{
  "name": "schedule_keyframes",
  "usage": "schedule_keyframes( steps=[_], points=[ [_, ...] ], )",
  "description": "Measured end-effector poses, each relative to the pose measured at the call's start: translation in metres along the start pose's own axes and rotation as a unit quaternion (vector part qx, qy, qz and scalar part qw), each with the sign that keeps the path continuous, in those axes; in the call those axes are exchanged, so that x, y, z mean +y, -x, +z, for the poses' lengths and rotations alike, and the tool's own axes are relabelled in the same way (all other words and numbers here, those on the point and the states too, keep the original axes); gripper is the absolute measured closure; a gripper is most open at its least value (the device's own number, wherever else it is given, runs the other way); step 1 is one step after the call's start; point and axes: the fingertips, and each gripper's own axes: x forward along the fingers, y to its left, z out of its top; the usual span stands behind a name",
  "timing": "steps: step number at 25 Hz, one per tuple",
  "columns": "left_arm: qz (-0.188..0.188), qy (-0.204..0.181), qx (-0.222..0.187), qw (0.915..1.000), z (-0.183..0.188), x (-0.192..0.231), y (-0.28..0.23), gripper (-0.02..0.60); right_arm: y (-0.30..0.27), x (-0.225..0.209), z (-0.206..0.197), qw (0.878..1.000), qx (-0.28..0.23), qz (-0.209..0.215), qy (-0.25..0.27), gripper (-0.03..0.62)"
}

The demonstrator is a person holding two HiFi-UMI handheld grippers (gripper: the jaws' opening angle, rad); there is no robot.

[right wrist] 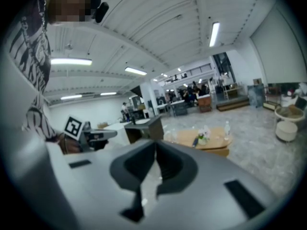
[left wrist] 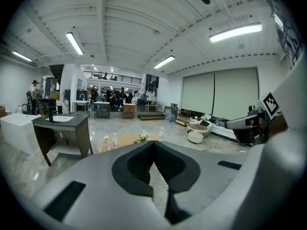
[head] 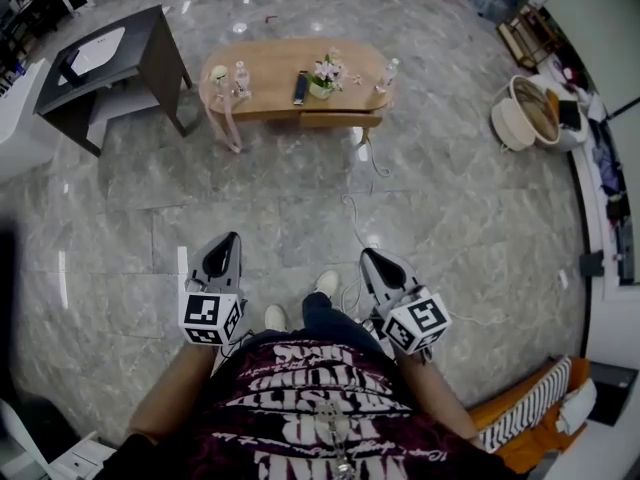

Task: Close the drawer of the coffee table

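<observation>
Two tools, your left tool [head: 231,238] and right tool [head: 366,254], are pressed together and pinch nothing. The drawer [head: 340,120] juts out from the oval wooden surface [head: 270,73], well apart from both.

A wide stretch of bare marble floor [head: 240,203] lies open between the left gripper [head: 231,240], the right gripper [head: 369,257] and the coffee table [head: 270,68]. Only a thin white cable [head: 357,218] snakes across it, from under the table towards the person's shoes (low, flat on the floor). The drawer [head: 341,120] juts from the table's near edge with clear air in front of it. Above it, the tabletop carries bottles [head: 241,76], a flower pot [head: 323,83] and a remote [head: 300,88]. A dark desk [head: 150,38] stands to the left with a gap beside the table. A round basket [head: 528,113] sits well apart on the right.
</observation>
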Motion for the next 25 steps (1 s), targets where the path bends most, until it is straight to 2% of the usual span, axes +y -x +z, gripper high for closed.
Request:
schedule_keyframes(
  steps=[7, 12, 16, 19, 25],
  points=[
    [0.011, -0.022, -0.023, 0.9994, 0.047, -0.021, -0.049, 0.56, -0.008, -0.067, 0.047, 0.999, -0.041, 0.004, 0.005, 0.559],
    [0.035, -0.027, -0.037, 0.9983, 0.07, -0.03, -0.073, 0.56, -0.011, -0.1, 0.059, 0.999, -0.05, 0.02, 0.004, 0.559],
    [0.054, -0.031, -0.045, 0.9971, 0.078, -0.041, -0.081, 0.56, -0.013, -0.123, 0.068, 0.998, -0.053, 0.028, 0.011, 0.559],
    [0.053, -0.036, -0.039, 0.9972, 0.078, -0.051, -0.086, 0.56, -0.013, -0.136, 0.072, 0.998, -0.056, 0.025, 0.012, 0.559],
    [0.061, -0.03, -0.041, 0.9968, 0.087, -0.052, -0.097, 0.561, -0.025, -0.151, 0.075, 0.997, -0.044, 0.01, 0.06, 0.559]
  ],
)
